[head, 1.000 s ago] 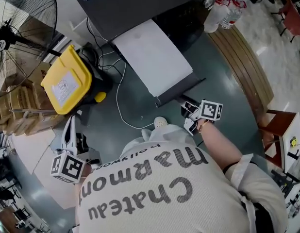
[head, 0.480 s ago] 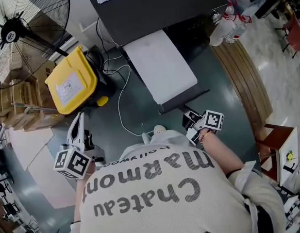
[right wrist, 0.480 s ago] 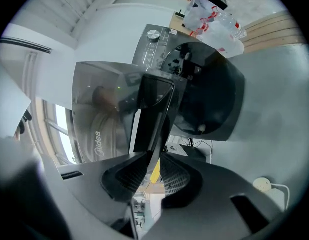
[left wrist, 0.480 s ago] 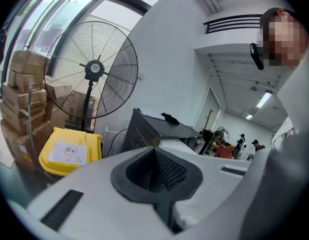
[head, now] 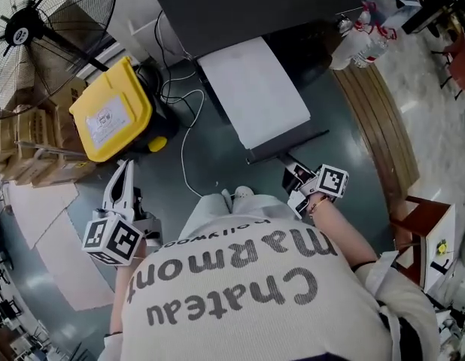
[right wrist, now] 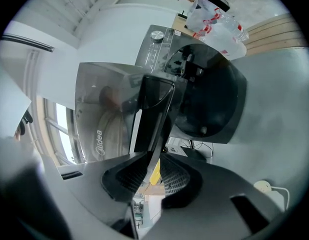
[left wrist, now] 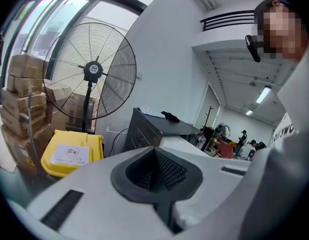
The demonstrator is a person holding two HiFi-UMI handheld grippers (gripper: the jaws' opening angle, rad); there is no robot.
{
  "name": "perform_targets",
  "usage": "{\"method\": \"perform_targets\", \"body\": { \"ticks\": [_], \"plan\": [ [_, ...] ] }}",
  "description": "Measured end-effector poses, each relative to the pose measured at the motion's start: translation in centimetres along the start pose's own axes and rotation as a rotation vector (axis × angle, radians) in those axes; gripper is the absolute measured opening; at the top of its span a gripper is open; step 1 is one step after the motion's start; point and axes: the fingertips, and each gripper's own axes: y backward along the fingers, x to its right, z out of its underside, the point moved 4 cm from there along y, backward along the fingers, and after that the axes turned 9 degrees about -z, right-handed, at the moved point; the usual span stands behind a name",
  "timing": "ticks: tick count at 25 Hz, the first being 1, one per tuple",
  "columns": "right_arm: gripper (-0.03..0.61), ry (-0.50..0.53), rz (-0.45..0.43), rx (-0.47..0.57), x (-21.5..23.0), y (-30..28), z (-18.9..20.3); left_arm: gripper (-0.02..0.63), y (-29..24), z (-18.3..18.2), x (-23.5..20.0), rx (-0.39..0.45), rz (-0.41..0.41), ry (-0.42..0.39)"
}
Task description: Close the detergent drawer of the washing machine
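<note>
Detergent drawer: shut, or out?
Out. In the right gripper view the detergent drawer juts forward from the washing machine front.

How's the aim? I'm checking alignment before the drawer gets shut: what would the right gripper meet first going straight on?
The detergent drawer: its front edge sits between the jaws of the right gripper, which have just been closing and seem to pinch it.

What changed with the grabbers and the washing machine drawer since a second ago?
The right gripper has just been closing its jaws, and they now pinch the front of the detergent drawer. The drawer is still pulled out. The left gripper stays shut, empty and off to the side.
</note>
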Motion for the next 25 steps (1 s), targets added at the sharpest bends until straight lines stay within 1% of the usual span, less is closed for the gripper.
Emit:
{"method": "perform_targets", "body": {
  "ticks": [8, 10, 12, 14, 16, 18, 20, 22, 25],
  "plan": [
    [0.092, 0.047, -0.027, 0.020, -0.4, -1.1, -0.3, 0.008, -0.6, 0.8, -1.2, -0.042, 0.015, -0.011],
    [0.094, 0.063, -0.048, 0.030, -0.8, -1.7, -0.4, 0.008, -1.4, 0.5, -1.6, -0.047, 0.028, -0.012],
    [0.094, 0.053, -0.044, 0.040, -0.9, -2.2, -0.4, 0.008, -2.5, 0.1, -1.8, -0.050, 0.047, -0.014],
    [0.094, 0.050, -0.065, 0.048, -1.4, -2.6, -0.6, 0.008, -3.6, -0.4, -1.7, -0.054, 0.068, -0.013],
    [0.094, 0.032, -0.044, 0.059, -1.6, -2.5, -0.6, 0.008, -4.4, -1.1, -1.3, -0.057, 0.094, -0.021],
    [0.095, 0.004, 0.013, 0.072, -1.2, -2.5, -0.7, 0.008, -5.2, -2.1, -1.2, -0.053, 0.117, -0.044],
    [0.095, -0.005, 0.009, 0.091, -1.5, -3.2, -1.0, 0.008, -6.0, -2.9, -1.5, -0.053, 0.129, -0.061],
    [0.094, -0.014, -0.007, 0.115, -1.8, -4.0, -1.3, 0.008, -6.7, -3.6, -2.0, -0.051, 0.137, -0.062],
    [0.094, -0.027, 0.001, 0.134, -2.0, -4.7, -1.6, 0.008, -7.5, -4.5, -2.7, -0.053, 0.143, -0.061]
  ]
}}
